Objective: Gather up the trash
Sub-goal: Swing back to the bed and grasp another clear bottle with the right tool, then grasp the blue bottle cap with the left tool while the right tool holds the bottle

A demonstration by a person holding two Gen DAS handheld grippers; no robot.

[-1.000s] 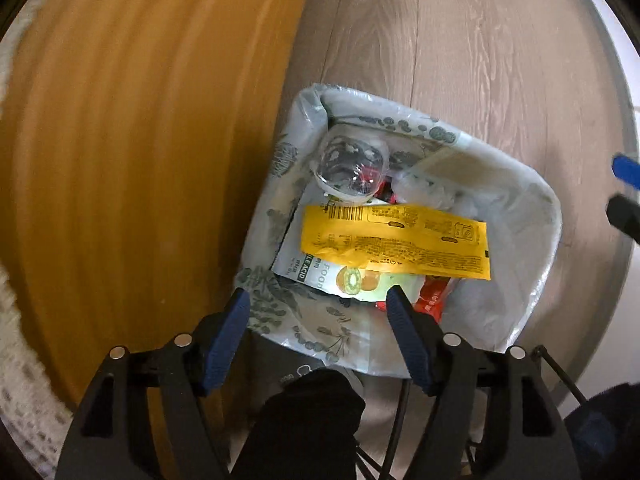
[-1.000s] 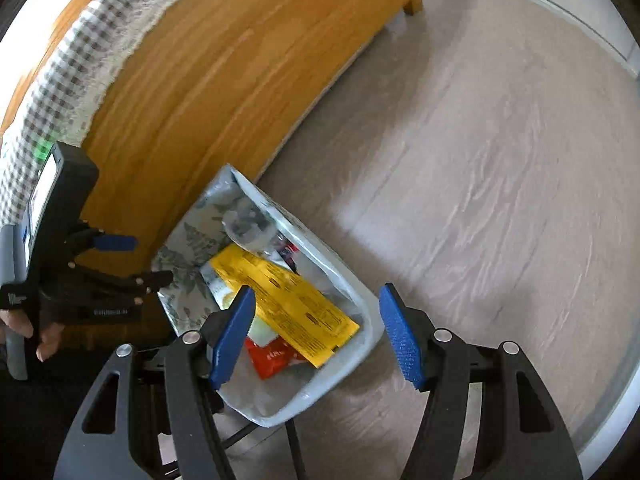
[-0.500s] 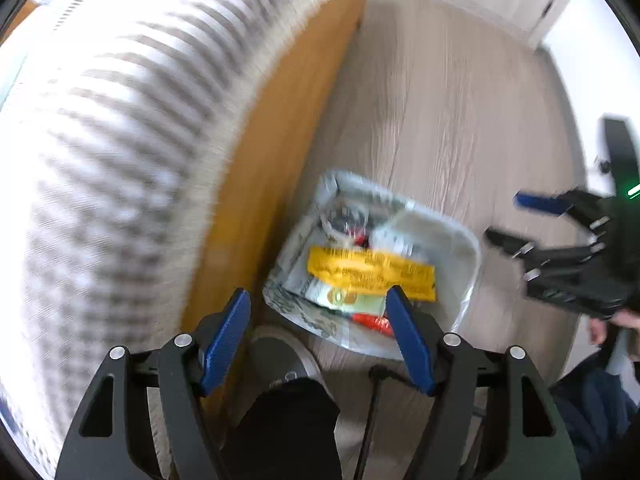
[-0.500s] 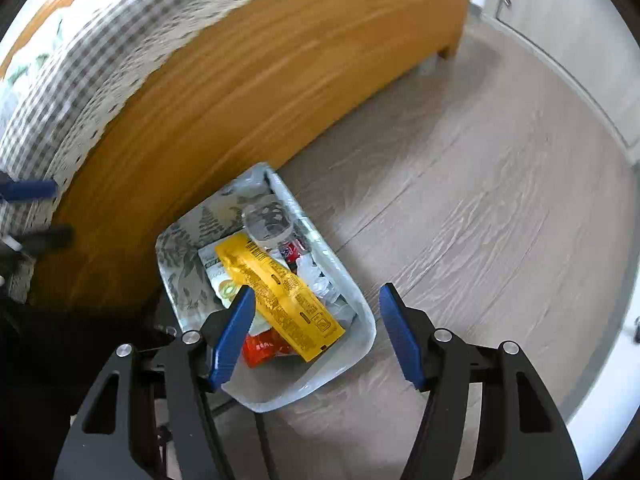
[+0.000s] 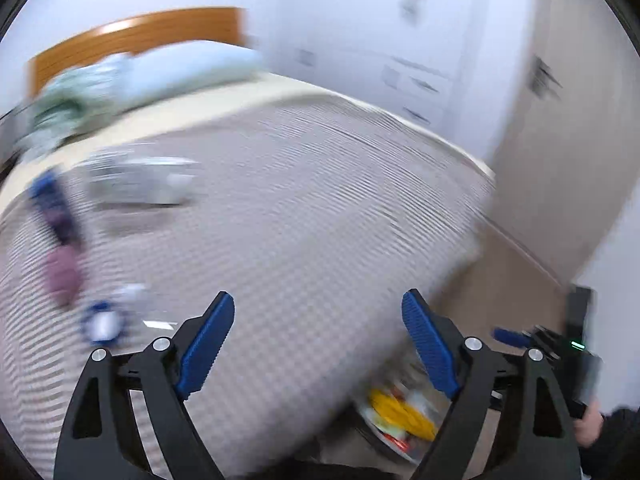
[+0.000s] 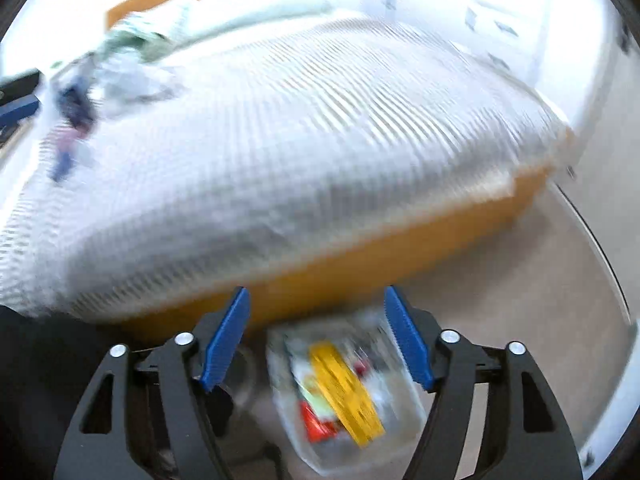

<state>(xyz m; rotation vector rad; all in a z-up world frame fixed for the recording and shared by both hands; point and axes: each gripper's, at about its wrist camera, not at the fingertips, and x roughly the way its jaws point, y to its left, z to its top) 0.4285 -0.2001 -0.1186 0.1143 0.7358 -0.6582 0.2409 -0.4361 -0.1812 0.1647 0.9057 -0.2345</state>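
A bedroom: bed (image 5: 300, 208), pillow (image 5: 188, 72), wardrobe (image 5: 400, 40).

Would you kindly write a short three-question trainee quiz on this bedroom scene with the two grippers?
1. True or false: the left gripper holds a wrapper.
2. Where does the lined trash bin stand: A on the bed, B on the floor beside the orange wooden bed frame, C on a chair?
3. Which colour is the long wrapper on top of the bin's contents?

Key: 1 false, its jaws are empty; 2 B; 3 yellow.
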